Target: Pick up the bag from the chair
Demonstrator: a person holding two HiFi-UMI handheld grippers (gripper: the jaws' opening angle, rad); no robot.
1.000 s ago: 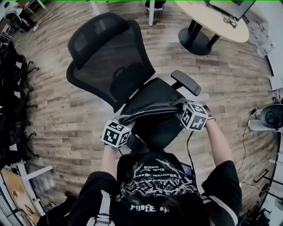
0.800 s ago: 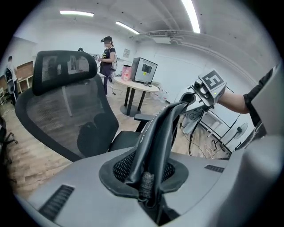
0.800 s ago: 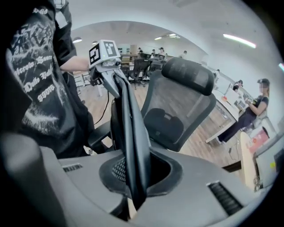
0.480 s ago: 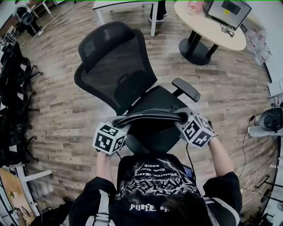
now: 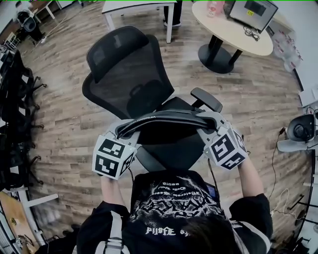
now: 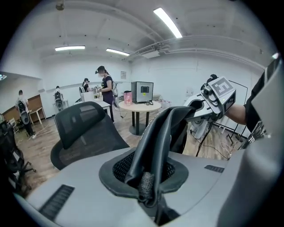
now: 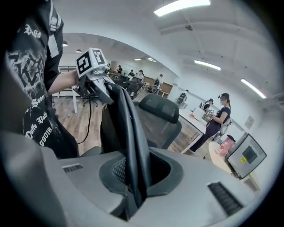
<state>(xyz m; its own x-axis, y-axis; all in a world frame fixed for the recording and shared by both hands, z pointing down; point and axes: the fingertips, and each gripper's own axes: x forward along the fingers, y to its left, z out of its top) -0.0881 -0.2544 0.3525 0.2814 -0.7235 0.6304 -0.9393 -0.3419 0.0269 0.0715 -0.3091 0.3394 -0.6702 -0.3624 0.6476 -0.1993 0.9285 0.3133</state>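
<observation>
bag [image 5: 164, 119], black and slack, slung between both grippers over seat of black mesh chair [image 5: 129, 74]. one end pinched in left gripper [image 5: 121, 131], other in right gripper [image 5: 206, 120], jaws of each nearly together on bag's edge. underneath, wood-plank floor [image 5: 64, 119]. beyond, round table [image 5: 233, 34] with monitor [image 5: 251, 10], white desk [image 5: 134, 6], dark chairs [image 5: 15, 99] along left.
</observation>
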